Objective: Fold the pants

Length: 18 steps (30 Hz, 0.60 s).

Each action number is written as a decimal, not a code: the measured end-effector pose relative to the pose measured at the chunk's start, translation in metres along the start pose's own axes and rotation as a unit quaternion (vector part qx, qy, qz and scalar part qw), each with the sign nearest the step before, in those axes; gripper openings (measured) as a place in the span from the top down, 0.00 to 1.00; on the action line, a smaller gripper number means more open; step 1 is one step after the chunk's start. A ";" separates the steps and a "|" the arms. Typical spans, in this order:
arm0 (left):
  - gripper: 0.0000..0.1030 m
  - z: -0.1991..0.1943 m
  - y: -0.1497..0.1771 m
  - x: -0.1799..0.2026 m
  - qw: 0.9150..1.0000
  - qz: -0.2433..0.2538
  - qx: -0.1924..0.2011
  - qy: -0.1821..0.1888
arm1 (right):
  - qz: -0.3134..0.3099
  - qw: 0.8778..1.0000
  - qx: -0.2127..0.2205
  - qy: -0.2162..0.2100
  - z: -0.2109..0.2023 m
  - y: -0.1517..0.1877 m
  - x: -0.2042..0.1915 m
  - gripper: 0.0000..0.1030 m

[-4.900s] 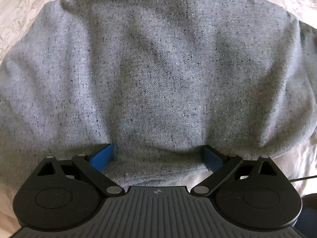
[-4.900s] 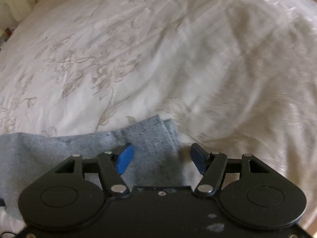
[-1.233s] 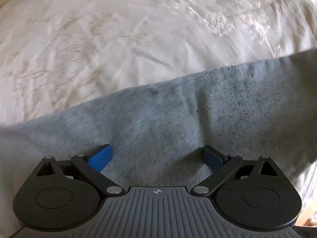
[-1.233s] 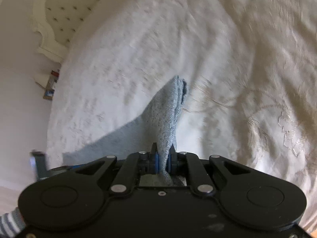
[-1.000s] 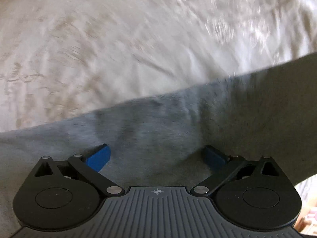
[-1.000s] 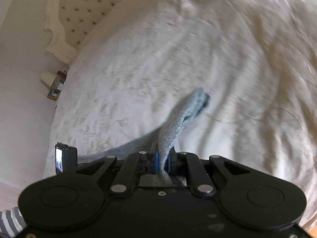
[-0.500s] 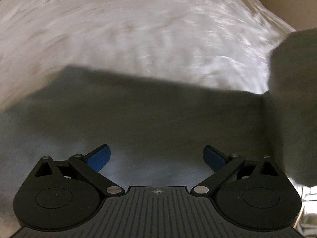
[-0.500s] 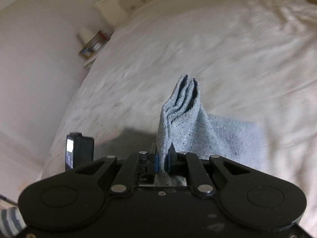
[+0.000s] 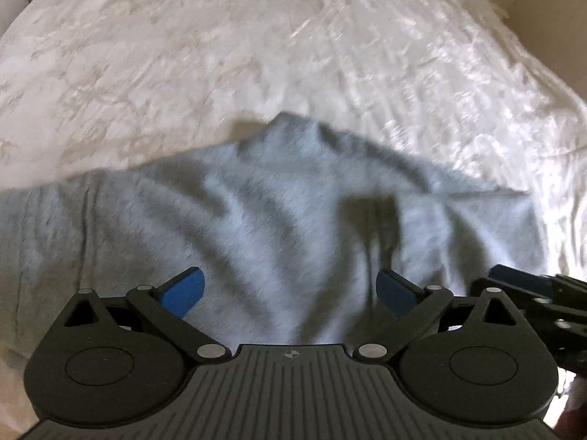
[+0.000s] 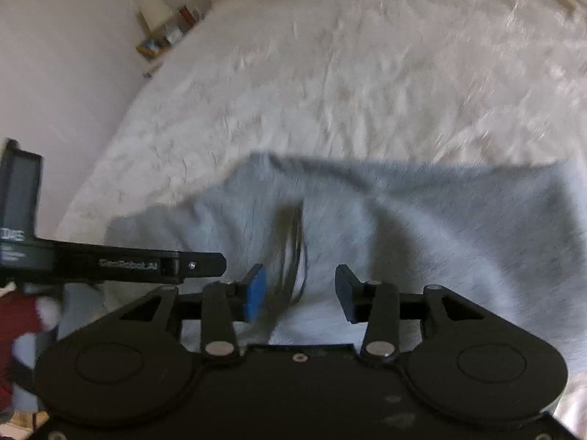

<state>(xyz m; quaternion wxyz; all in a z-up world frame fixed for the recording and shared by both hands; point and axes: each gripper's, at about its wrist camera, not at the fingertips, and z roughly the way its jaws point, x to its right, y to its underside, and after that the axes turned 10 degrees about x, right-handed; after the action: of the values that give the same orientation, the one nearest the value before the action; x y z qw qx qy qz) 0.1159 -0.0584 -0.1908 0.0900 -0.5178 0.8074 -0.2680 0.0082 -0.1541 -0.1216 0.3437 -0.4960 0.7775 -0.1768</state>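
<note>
Grey knit pants (image 9: 256,220) lie rumpled on a white bedspread (image 9: 256,55), one end doubled over the rest. My left gripper (image 9: 290,289) hangs open just above the cloth, with nothing pressed between its blue pads. In the right wrist view the pants (image 10: 440,227) spread ahead and to the right. My right gripper (image 10: 300,291) is opening, and a blurred bundled edge of the cloth (image 10: 293,249) slips down between its pads, which no longer press it. One right fingertip (image 9: 513,279) shows at the left wrist view's right edge.
The left gripper's black body (image 10: 139,262) reaches in close beside the right gripper. A pale wall (image 10: 55,73) and a small shelf with books (image 10: 165,36) stand past the bed's far left edge. A red and white sleeve (image 10: 22,311) shows at lower left.
My right gripper carried the pinched pant end across the bed over the rest of the pants, then its jaws parted and the cloth dropped. The left gripper slid along the pants, still open.
</note>
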 end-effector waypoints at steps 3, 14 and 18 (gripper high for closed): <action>0.02 0.001 -0.009 0.023 1.000 0.013 0.016 0.024 | 0.008 0.999 0.022 0.031 -0.025 -0.015 0.018 0.59; 0.02 0.048 -0.013 0.113 0.996 0.065 -0.012 0.062 | 0.047 0.992 0.013 0.120 -0.035 -0.037 0.112 0.90; 0.02 0.067 -0.018 0.140 0.994 0.096 -0.017 0.058 | 0.033 0.991 -0.007 0.127 -0.019 -0.036 0.118 0.90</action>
<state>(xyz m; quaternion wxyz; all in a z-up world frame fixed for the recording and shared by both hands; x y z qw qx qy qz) 0.0955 -0.2107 -0.2192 0.0593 -0.4234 0.8616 -0.2735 -0.0139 -0.2763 -0.1287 0.2446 -0.4461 0.8318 -0.2219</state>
